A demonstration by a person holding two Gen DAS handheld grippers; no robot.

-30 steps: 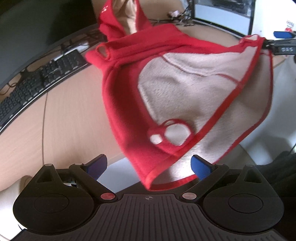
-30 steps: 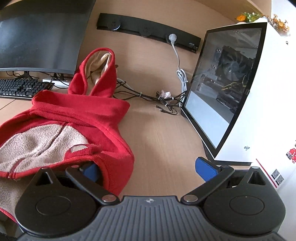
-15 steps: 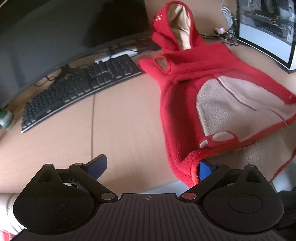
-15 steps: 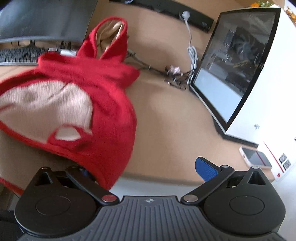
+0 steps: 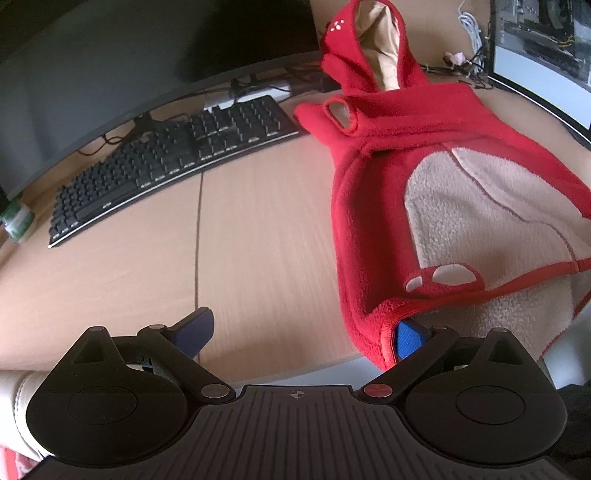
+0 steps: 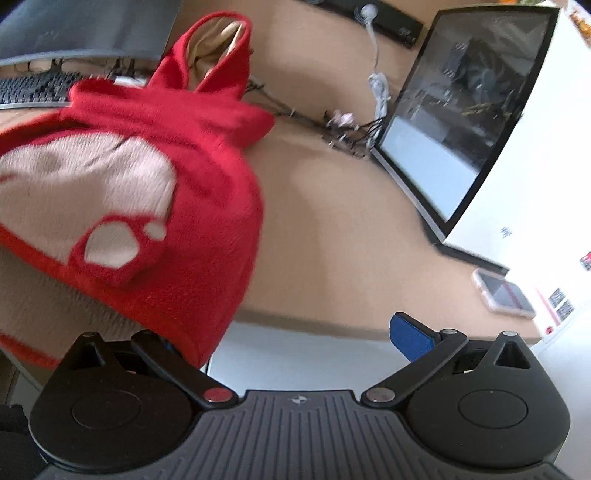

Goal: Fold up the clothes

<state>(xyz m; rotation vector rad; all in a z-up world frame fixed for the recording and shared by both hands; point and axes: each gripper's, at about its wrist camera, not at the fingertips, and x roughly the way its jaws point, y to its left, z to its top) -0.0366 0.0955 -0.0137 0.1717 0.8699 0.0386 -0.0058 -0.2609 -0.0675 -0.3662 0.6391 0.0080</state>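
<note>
Red hoodie (image 5: 373,206) against left tool's (image 5: 301,334) right finger.

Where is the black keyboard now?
In the left wrist view the black keyboard lies on the desk, upper left, before the dark monitor, left of the red garment.

A pale wood desk (image 5: 258,229) fills the scene, a dark seam running from near to far across it. Far left lies a black keyboard (image 5: 173,166) under a big dark monitor (image 5: 129,62). Far right stands a glass-sided computer case (image 6: 465,122), white beyond the glass, with a tangle of cables (image 6: 343,125) beside it. A black socket strip (image 6: 391,18) runs along the tan back panel. Near right, a phone (image 6: 504,293) lies flat. Soft daylight, with some blur in the right view
</note>
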